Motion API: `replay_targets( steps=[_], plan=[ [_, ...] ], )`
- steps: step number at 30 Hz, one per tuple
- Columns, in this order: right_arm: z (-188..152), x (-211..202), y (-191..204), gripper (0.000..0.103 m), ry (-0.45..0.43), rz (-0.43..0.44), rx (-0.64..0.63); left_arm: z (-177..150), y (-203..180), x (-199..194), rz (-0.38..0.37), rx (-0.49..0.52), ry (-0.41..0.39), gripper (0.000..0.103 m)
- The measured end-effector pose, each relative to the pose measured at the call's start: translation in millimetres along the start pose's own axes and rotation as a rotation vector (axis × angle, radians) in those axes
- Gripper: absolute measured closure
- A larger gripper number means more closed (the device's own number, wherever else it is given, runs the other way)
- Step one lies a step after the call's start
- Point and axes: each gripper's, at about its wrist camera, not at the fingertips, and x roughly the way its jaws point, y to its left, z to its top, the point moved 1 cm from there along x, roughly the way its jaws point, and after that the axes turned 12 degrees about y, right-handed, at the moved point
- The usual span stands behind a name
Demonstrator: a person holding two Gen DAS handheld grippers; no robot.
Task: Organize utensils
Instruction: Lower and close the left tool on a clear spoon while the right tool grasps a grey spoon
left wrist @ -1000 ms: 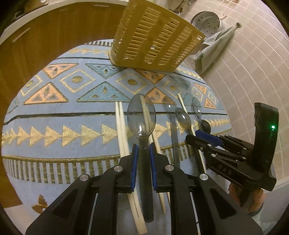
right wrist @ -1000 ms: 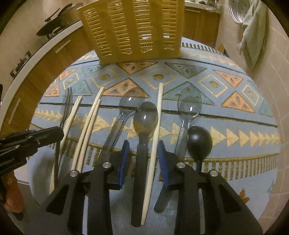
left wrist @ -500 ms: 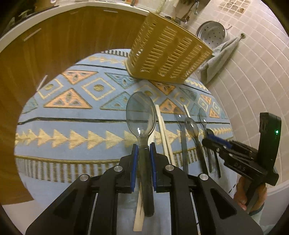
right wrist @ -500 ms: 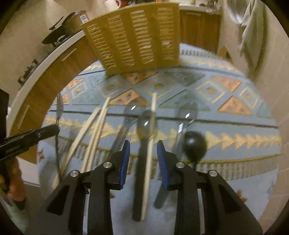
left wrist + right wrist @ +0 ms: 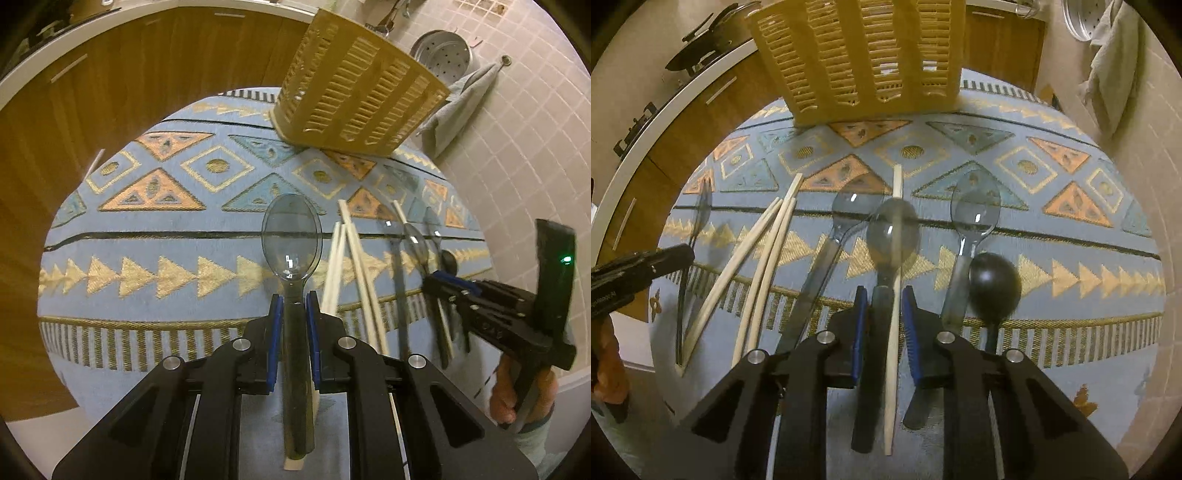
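**Now both grippers sit on utensils at the patterned cloth**

Clearly the left gripper is clamped on the dark handle of a clear smoky spoon, whose bowl juts forward beyond the blue pads, above the cloth. Just beside it on the cloth lie pale wooden chopsticks, then more spoons further along.

Seen from its own camera, the right gripper has its jaws just closing around two things at once: the handle of a dark translucent spoon and a single chopstick lying over it. A small gap shows at the pads, so a firm press cannot be confirmed. To one side rest a clear spoon and a black spoon; to the other, another clear spoon and a loose fan of chopsticks.

Everything lies on a blue cloth with orange and gold triangles. A yellow slotted utensil basket stands at its far edge. Wooden cabinets curve behind; a tiled wall carries a metal strainer and a grey towel.
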Motion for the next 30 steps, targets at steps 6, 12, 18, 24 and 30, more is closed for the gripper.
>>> replay_targets(
  steps=[6,12,18,24,30],
  plan=[
    [0,1,13,0.086,0.007,-0.035,-0.040,1,10,-1,0.009,-0.032,0.004,0.091],
    [0,4,15,0.086,0.041,0.044,-0.041,-1,16,-1,0.018,-0.044,0.010,0.091],
    [6,7,30,0.086,0.058,-0.049,-0.087,-5,18,1,-0.015,-0.045,0.035,0.079],
    [9,9,29,0.090,0.072,-0.066,-0.067,-5,15,1,0.044,-0.018,0.046,0.075],
    [4,8,31,0.091,0.061,-0.084,-0.086,-8,10,1,0.141,0.037,0.058,0.088]
  ],
)
